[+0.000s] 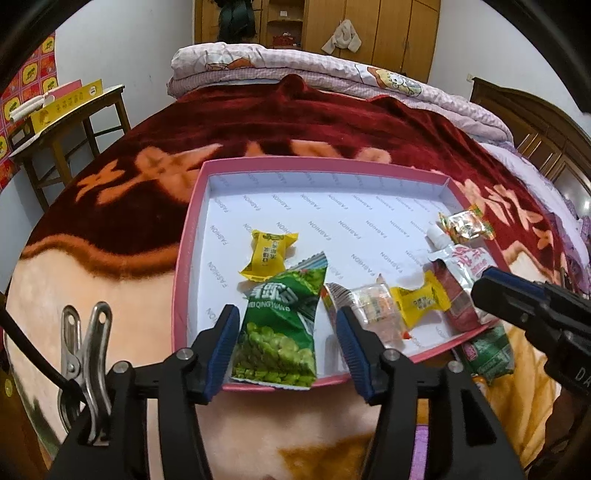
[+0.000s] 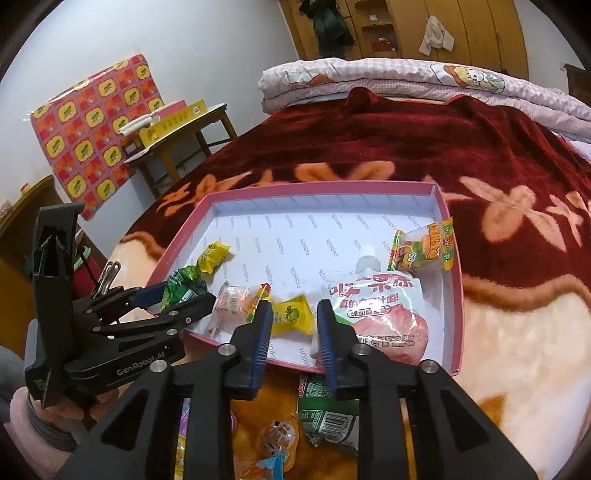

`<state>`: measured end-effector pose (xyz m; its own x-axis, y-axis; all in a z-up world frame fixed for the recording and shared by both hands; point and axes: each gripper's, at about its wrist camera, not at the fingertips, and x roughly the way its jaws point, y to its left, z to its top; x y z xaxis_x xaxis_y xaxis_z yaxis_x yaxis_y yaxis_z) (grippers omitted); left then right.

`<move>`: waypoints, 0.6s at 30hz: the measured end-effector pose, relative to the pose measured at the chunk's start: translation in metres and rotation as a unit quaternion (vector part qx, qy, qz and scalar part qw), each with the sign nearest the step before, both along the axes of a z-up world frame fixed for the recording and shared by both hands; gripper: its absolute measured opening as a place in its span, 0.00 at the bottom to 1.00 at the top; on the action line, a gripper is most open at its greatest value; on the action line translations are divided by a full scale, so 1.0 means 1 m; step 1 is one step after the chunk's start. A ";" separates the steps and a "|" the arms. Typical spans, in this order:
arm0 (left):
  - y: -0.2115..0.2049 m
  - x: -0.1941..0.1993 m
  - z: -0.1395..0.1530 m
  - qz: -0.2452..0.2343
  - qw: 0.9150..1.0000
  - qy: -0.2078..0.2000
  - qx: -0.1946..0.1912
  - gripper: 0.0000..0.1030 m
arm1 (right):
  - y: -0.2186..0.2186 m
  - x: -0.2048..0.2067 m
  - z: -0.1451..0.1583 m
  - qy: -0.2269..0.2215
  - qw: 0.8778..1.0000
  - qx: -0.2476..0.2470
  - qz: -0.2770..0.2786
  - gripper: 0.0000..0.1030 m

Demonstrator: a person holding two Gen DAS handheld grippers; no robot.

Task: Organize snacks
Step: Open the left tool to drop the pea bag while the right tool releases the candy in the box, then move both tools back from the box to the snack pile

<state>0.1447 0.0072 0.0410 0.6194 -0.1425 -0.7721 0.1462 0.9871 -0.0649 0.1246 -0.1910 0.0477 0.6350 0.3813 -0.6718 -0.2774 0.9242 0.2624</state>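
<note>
- Sitting on a dark red flowered blanket (image 1: 258,122) on a bed, a shallow pink box lid (image 1: 184,266) with a white printed inside holds most of the snacks.
- left gripper (image 1: 286,338): jaws parted, green pea packet (image 1: 280,325) between them; left pad looks to be against the packet's edge, right pad clear of it, so not squeezed. Packet lies over the lid's near rim, lower end hanging out.
- right gripper (image 2: 293,334): jaws a little apart, nothing pinched. Tips sit over the near rim, between a yellow candy (image 2: 291,317) and a white-and-pink jelly pouch (image 2: 384,317); right finger overlaps the pouch edge, contact cannot be told.
- Inside the lid, left wrist view: second yellow candy (image 1: 267,254) near the middle, just behind the pea packet; clear wrapped sweet (image 1: 373,306) beside the first yellow candy; small orange-green gummy packet (image 1: 467,221) leaning at the far right wall.
- Jelly pouch lies flat at the right side of the lid, spout pointing to the far wall.
- Outside the lid, on the blanket by the near rim: another green packet (image 2: 328,417) and a few small wrapped sweets (image 2: 279,435), under the right gripper.
- Person's hand with a pink sleeve (image 2: 33,424) holds the left gripper, seen at lower left of the right wrist view.
- Background: folded quilt (image 1: 332,70), wooden table (image 1: 66,122) with a yellow box (image 1: 66,103), wardrobe (image 1: 369,26).
</note>
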 end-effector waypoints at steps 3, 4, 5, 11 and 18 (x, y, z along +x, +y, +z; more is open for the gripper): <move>0.001 -0.003 0.003 0.000 1.000 -0.003 -0.009 0.72 | -0.001 -0.003 0.002 0.000 1.000 0.003 -0.002 0.31; 0.001 -0.004 0.005 -0.001 1.000 -0.005 -0.008 0.74 | -0.002 -0.002 0.002 0.000 1.000 0.004 -0.003 0.32; 0.001 -0.006 0.006 -0.001 1.000 -0.008 -0.006 0.74 | -0.002 -0.004 0.002 0.000 1.000 0.005 -0.002 0.34; 0.001 -0.015 0.014 0.000 1.000 -0.020 -0.004 0.74 | -0.004 -0.010 0.005 -0.003 1.000 0.007 -0.005 0.42; 0.004 -0.027 0.021 0.003 1.000 -0.029 -0.011 0.74 | -0.010 -0.024 0.010 -0.006 1.000 0.015 -0.011 0.43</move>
